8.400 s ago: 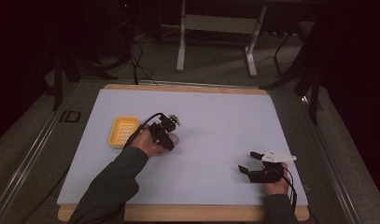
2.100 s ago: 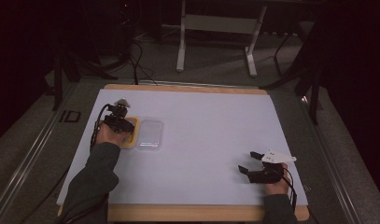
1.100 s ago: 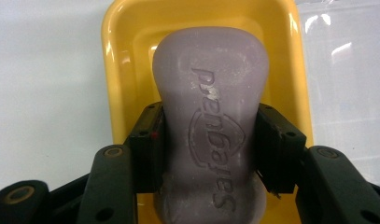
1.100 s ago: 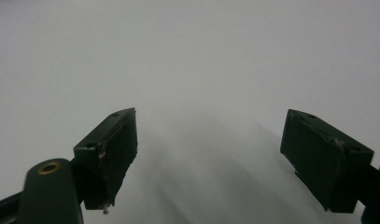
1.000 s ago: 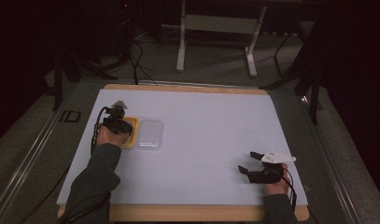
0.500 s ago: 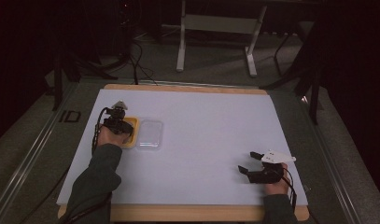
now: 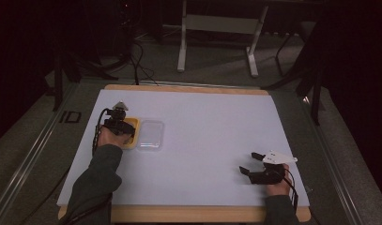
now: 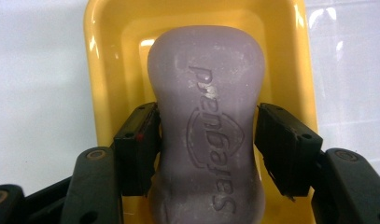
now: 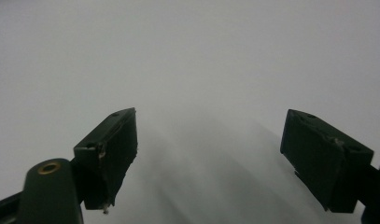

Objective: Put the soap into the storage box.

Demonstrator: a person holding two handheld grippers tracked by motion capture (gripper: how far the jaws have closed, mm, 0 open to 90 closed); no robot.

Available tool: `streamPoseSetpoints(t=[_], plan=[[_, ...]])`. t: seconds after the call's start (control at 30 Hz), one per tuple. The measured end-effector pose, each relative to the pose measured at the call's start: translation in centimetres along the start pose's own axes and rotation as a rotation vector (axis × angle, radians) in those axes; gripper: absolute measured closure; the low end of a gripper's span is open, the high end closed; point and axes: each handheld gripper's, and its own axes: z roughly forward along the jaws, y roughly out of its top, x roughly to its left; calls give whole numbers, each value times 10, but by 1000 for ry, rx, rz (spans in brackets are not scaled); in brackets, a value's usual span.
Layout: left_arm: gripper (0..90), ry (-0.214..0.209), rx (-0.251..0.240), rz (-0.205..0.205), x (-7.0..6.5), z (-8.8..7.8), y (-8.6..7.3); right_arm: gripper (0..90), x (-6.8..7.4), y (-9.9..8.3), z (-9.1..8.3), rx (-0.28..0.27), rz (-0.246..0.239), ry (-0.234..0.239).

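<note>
Soap bar [image 8: 206, 126], purple and stamped with a brand name, lies lengthwise in a yellow soap dish [image 8: 103, 70]. In the left gripper view we see the left gripper [image 8: 208, 149] straddling the bar's narrow waist. Its jaws have just been opening: the right pad stands clear with a sliver of yellow showing, while the left pad sits at the bar's edge and seems barely off it, so we judge the bar released and resting in the dish.

To finish this release well, we would open the jaws a little wider until both pads are plainly free, then lift straight up and away. Dragging sideways could tip the light dish or pull the bar with it, since soap tends to cling to rubber pads.

From the high view, the left gripper [image 7: 117, 123] sits over the dish [image 7: 131, 140] near the table's left edge. A clear plastic lid [image 7: 150, 135] lies just beside the dish on its right, probably the next thing to handle. The right gripper [image 7: 249, 164] rests well apart, near the front right, jaws spread wide with nothing between them; the right gripper view confirms this [image 9: 211, 158].

The table [image 7: 217, 122] has a pale, plain covering over a wooden board whose edge shows at front and back. The room around it is dark, with cables and a metal stand's legs on the floor behind.
</note>
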Motion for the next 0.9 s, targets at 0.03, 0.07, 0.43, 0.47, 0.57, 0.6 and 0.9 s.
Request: streamPoseSetpoints(t=[0.03,0.07,0.43,0.47,0.57,0.6,0.9], plan=[[409,-2,-1,1,0,0,0,183,0,0,0,0,0,0],[407,-3,-1,3,0,0,0,183,0,0,0,0,0,0],[383,-5,-43,16,0,-10,-1,183,0,0,0,0,-3,0],[381,-4,-48,18,0,-11,-1,183,0,0,0,0,-3,0],[375,-2,-58,34,-1,-14,-2,184,0,0,0,0,-4,0],[376,-1,-63,36,-1,-15,-2,184,0,0,0,0,-4,0],[378,11,-120,86,-8,-30,-3,183,0,0,0,1,-3,-1]])
